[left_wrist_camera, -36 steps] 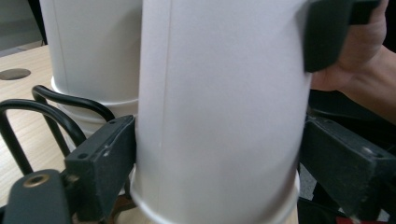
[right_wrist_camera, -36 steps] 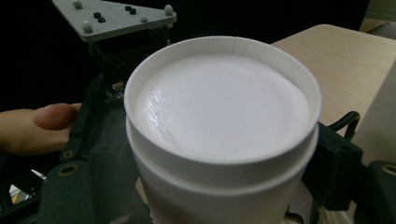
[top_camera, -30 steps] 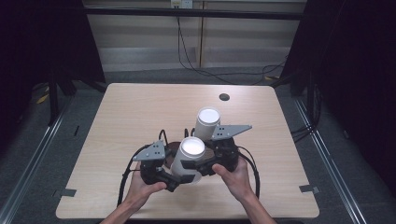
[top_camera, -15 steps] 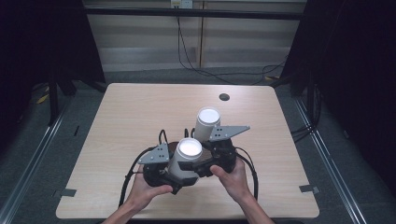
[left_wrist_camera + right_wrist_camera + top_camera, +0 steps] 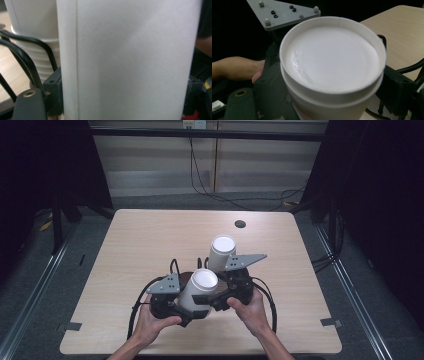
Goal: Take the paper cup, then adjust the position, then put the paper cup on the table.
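The left claw has just been closing and now grips a white paper cup above the pale wooden table's near edge. The right claw clasps a second white paper cup stack; its jaws hide behind cups.

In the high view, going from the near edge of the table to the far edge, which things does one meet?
The person's two hands, then the near white paper cup between them, then the far white paper cup, then the small dark round hole in the light wooden table.
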Action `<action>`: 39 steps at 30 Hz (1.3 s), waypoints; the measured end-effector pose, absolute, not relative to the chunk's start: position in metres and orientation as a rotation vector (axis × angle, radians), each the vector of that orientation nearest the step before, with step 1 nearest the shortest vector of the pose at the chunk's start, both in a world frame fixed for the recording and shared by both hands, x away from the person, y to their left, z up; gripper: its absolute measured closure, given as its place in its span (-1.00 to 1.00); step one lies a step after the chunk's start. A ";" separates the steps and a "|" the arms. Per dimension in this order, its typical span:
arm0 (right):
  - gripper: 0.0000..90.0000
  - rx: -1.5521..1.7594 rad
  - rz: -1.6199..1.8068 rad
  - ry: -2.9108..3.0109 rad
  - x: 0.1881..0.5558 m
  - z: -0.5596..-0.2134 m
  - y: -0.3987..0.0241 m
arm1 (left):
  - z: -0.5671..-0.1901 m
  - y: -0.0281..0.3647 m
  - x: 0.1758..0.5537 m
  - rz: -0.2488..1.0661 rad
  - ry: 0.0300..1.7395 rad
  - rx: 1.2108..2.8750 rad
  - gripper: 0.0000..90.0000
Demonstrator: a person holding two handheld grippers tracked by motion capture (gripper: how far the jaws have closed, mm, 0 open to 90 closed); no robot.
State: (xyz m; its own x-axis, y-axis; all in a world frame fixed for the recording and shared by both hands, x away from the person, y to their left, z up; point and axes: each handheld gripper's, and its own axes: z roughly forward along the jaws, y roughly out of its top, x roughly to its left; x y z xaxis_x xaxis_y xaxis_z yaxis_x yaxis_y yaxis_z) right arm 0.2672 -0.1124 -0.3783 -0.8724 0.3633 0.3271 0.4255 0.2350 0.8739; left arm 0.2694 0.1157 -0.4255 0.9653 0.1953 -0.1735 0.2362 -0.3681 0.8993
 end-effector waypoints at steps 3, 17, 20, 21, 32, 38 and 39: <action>-0.66 -0.763 -1.751 -2.412 0.268 -0.377 -0.115 | -0.425 0.117 0.269 -0.045 0.314 2.001 -0.58; -0.68 -0.793 -1.740 -2.466 0.267 -0.375 -0.129 | -0.425 0.127 0.276 -0.053 0.376 2.132 -0.57; -0.67 -0.791 -1.688 -2.501 0.267 -0.376 -0.132 | -0.421 0.132 0.278 -0.039 0.387 2.140 -0.56; -0.67 -0.790 -1.672 -2.513 0.267 -0.376 -0.131 | -0.419 0.135 0.279 -0.031 0.396 2.148 -0.56; -0.68 -0.764 -1.565 -2.584 0.268 -0.380 -0.132 | -0.413 0.137 0.280 -0.004 0.359 2.257 -0.55; -0.68 -0.708 -1.469 -2.633 0.269 -0.386 -0.128 | -0.415 0.134 0.280 -0.002 0.329 2.352 -0.55; -0.68 -0.698 -1.455 -2.649 0.269 -0.387 -0.128 | -0.416 0.133 0.279 0.001 0.334 2.376 -0.55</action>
